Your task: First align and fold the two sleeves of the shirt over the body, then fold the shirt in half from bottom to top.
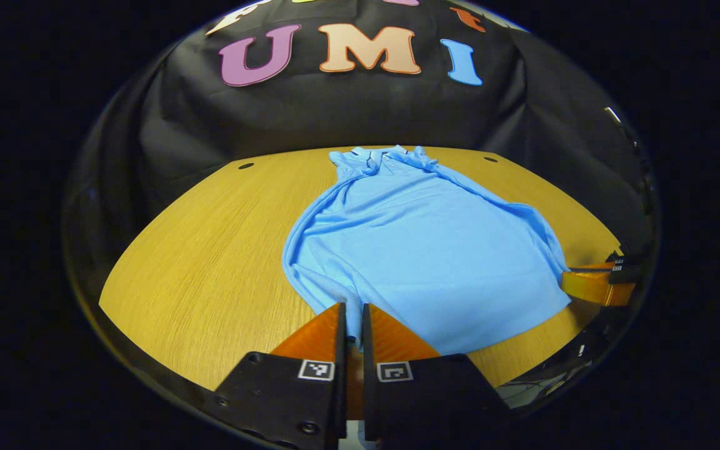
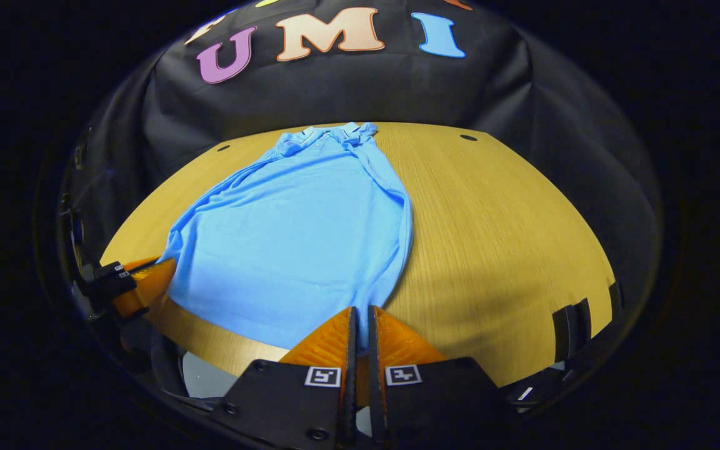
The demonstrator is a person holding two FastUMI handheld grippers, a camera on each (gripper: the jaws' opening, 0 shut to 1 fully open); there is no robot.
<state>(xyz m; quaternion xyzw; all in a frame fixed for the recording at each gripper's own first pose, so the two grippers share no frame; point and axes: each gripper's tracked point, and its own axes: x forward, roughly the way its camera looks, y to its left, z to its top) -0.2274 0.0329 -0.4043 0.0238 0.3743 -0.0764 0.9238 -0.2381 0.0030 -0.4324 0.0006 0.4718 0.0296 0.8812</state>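
The left gripper [image 1: 351, 322] is pinching the near hem of the blue polo shirt [image 1: 419, 250], its two fingers closed to a thin slot with a sliver of fabric between them at six o'clock in the left gripper view. The right gripper [image 2: 360, 324] is doing the same at the opposite hem corner, fingers nearly together on the cloth at six o'clock in the right gripper view; each one is also appearing in the other's view, at three o'clock and at nine o'clock. From the fingers outward, the shirt is lying flat on the wooden table [image 1: 210, 262], sleeves seemingly already tucked over the body, and the collar [image 1: 391, 157] is sitting at twelve o'clock near the far edge. By my judgement the bottom-to-top fold is in hand. To do it well, both grippers should be lifting together, keeping the hem taut and level between them, carrying it toward twelve o'clock, and laying it just short of the collar so the side edges are lining up and the sleeves are not spilling out.
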